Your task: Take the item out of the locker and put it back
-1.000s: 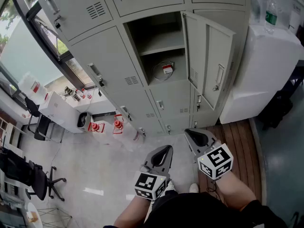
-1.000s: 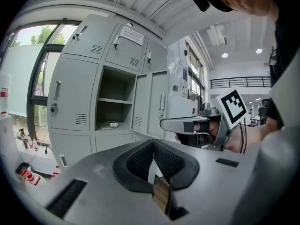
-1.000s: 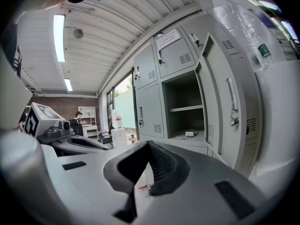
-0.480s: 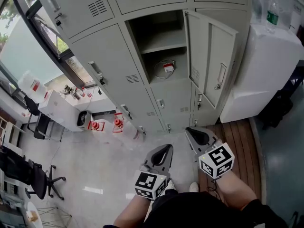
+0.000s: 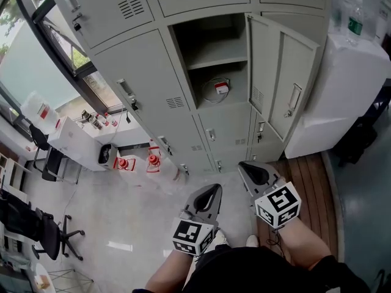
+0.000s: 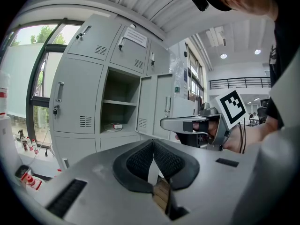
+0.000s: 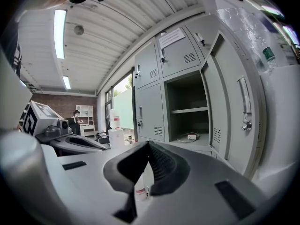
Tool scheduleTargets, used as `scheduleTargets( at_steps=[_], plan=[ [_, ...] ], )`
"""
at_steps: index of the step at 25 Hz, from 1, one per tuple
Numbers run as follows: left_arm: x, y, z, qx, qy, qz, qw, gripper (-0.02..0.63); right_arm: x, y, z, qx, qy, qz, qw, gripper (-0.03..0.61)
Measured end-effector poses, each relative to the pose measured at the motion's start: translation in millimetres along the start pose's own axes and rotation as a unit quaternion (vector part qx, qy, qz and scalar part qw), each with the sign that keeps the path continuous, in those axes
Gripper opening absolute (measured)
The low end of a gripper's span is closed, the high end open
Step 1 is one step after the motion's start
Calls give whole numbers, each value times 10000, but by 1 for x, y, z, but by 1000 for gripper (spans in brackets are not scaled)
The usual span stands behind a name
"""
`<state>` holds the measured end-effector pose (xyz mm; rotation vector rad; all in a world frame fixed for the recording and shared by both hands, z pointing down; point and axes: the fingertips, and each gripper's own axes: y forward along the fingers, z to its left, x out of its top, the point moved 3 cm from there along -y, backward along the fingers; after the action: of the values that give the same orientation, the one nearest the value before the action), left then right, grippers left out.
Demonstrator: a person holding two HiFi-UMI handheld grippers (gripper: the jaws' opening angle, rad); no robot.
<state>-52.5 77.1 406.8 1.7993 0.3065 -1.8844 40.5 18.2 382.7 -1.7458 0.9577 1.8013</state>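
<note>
The item, a coiled cable with a small white and red box (image 5: 218, 88), lies on the lower floor of the open locker compartment (image 5: 211, 38). It also shows in the left gripper view as the same small box (image 6: 115, 125) and in the right gripper view as the box and cable (image 7: 190, 137). The locker door (image 5: 284, 84) stands swung out to the right. My left gripper (image 5: 215, 188) and right gripper (image 5: 242, 166) are held side by side low in front of the lockers, well short of the compartment. Both are shut and hold nothing, as seen on the left gripper (image 6: 152, 142) and the right gripper (image 7: 149, 144).
A white cabinet (image 5: 342, 96) with a bottle (image 5: 349, 20) on top stands right of the open door. Red and white bottles (image 5: 137, 162) stand on the floor at the lockers' left. Office chairs (image 5: 36, 224) are far left. A wooden floor strip (image 5: 305, 182) runs under my right gripper.
The lockers have shifted slightly right and down in the head view as the person and both grippers moved a little toward them. Both grippers stay shut and empty.
</note>
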Motion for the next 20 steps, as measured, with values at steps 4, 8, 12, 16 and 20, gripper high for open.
scheduleTargets(
  at_steps=[4, 8, 12, 16, 20],
  plan=[
    [2, -2, 19, -40, -6, -17, 10000, 15, 4, 17, 5, -66, -11, 3, 10000, 52],
    [5, -2, 40, -84, 10, -48, 10000, 15, 9, 34, 10, -159, -35, -1, 9999, 52],
    [6, -3, 60, -188, 36, -97, 9998, 15, 12, 51, 13, -285, -36, -12, 9996, 52],
    [8, -5, 80, -266, 41, -114, 9996, 15, 16, 68, 19, -404, -45, -25, 9992, 52],
    [10, -7, 97, -341, 84, -147, 9993, 15, 20, 82, 23, -561, -38, -54, 9984, 52]
  ],
)
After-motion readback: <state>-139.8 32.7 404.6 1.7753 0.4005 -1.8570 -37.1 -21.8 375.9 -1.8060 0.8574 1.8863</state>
